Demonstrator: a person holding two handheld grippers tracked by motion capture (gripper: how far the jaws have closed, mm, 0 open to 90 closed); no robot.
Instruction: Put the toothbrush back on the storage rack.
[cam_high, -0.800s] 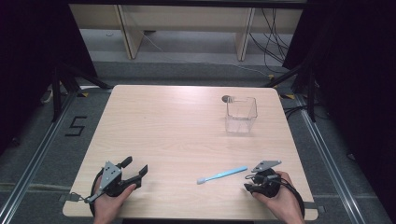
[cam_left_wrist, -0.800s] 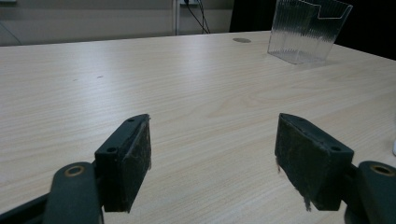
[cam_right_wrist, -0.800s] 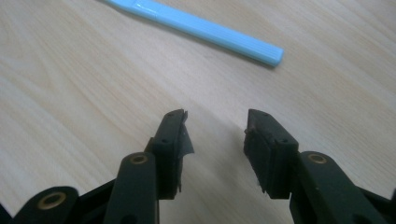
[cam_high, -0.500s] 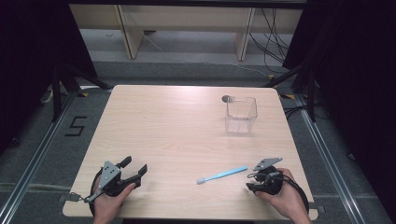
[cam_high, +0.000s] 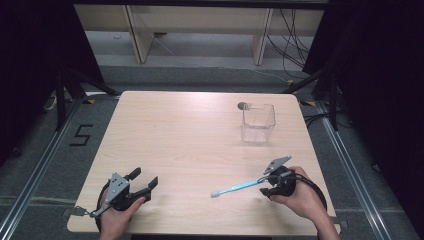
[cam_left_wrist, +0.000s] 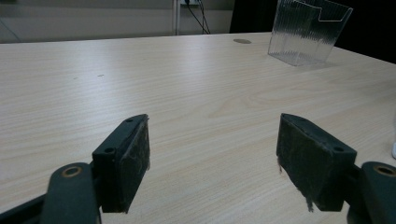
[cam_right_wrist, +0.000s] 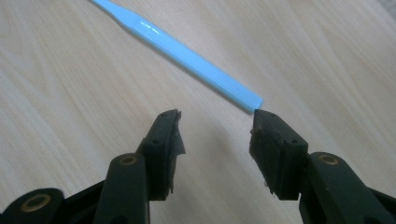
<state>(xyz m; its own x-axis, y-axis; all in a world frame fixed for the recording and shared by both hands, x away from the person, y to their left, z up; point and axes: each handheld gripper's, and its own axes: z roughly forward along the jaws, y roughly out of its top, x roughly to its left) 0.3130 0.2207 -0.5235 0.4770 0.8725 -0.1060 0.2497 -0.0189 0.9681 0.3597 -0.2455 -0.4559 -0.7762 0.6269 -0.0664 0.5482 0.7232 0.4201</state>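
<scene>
A light blue toothbrush (cam_high: 235, 188) lies flat on the wooden table (cam_high: 190, 135), near the front right. Its handle (cam_right_wrist: 187, 56) runs diagonally just ahead of my right gripper (cam_right_wrist: 215, 135), whose jaws stand open and empty, the handle's end almost at the right jaw's tip. A hand holds that right gripper (cam_high: 267, 182) at the table's front right. My left gripper (cam_high: 145, 181) rests at the front left, jaws wide open with nothing between them (cam_left_wrist: 212, 158). A clear plastic container (cam_high: 258, 122) stands upright at the back right.
A small round grey disc (cam_high: 243, 105) is set in the table behind the container (cam_left_wrist: 308, 30). A black frame and cables surround the table, and a "5" (cam_high: 80, 135) is marked on the floor at left.
The right gripper has shifted slightly toward the toothbrush handle's end. The left gripper and the toothbrush stay where they were.
</scene>
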